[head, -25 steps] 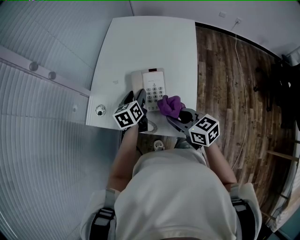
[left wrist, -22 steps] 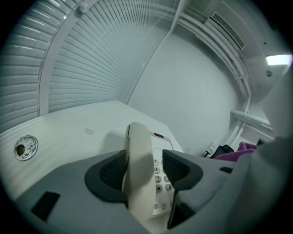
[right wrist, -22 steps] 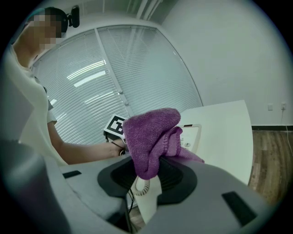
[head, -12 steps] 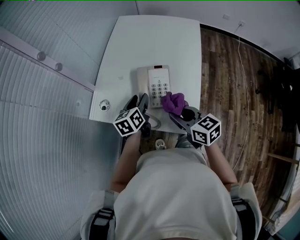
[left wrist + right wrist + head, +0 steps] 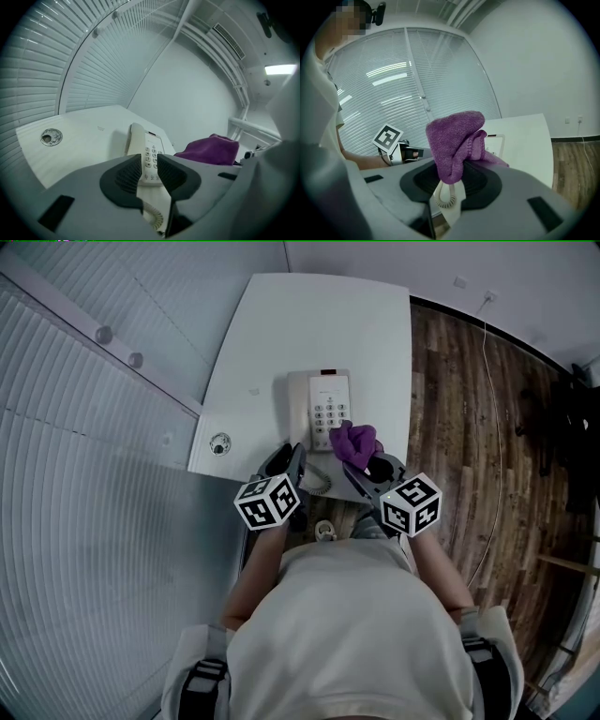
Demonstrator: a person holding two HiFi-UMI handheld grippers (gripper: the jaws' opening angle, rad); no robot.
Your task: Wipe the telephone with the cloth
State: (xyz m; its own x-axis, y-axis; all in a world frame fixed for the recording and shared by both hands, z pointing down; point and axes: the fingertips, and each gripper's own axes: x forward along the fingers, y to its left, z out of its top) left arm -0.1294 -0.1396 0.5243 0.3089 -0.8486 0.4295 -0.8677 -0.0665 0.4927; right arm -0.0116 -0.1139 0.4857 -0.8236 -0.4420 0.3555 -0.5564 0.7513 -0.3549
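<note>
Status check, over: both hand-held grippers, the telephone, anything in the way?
Left hand-held gripper just closing, narrow gap, nothing pinched. Right hand-held gripper shut on purple cloth, by the telephone, keypad side. Coiled cord at near edge, close under both.

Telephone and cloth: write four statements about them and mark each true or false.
The purple cloth is clamped in the right gripper. True.
The telephone stands on a black table. False: the table is white.
The handset is lifted off the telephone. False: it rests in its cradle, left of the keypad.
A coiled cord trails from the telephone's near end. True.
</note>
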